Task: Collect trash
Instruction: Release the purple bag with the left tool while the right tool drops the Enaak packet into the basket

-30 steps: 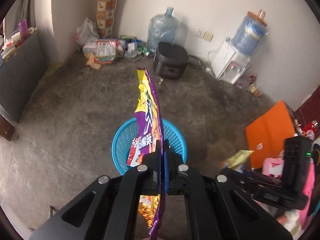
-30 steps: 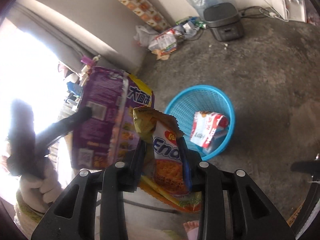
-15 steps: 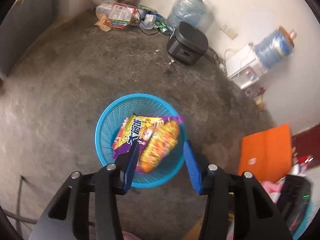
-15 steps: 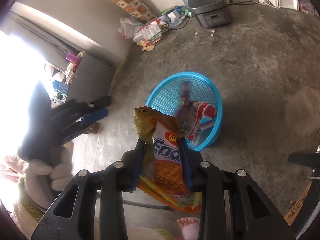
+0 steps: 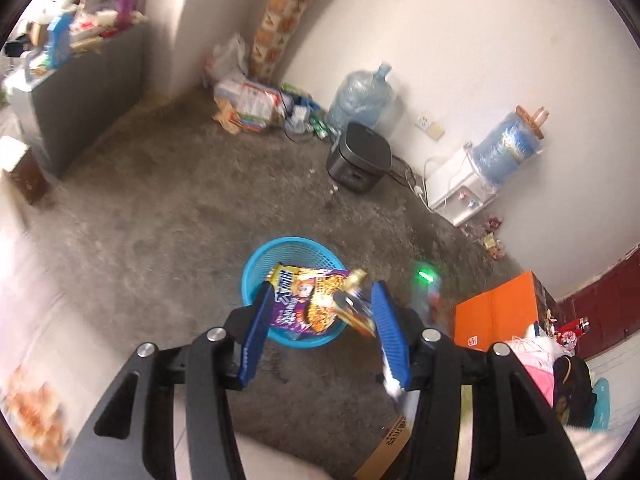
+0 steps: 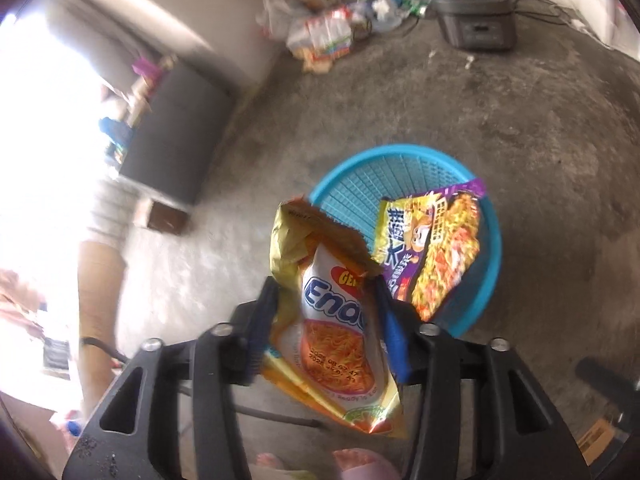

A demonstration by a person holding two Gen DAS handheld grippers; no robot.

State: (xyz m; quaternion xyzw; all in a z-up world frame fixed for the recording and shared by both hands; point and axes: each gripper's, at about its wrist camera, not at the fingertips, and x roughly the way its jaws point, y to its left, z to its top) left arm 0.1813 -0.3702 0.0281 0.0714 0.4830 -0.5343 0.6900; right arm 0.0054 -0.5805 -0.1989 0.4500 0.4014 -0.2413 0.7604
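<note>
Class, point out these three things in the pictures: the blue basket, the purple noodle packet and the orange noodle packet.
blue basket (image 6: 400,168): right wrist view, far mesh wall.
purple noodle packet (image 6: 436,240): right wrist view, middle of its printed face.
orange noodle packet (image 6: 336,320): right wrist view, middle of its front.

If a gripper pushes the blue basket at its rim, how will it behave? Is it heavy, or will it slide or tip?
The blue basket is thin plastic lattice, so probably light. It holds only the purple noodle wrapper, which adds little weight, so a rim push would likely slide it across the concrete floor. Its walls flare outward, so a high push might tip it.
</note>
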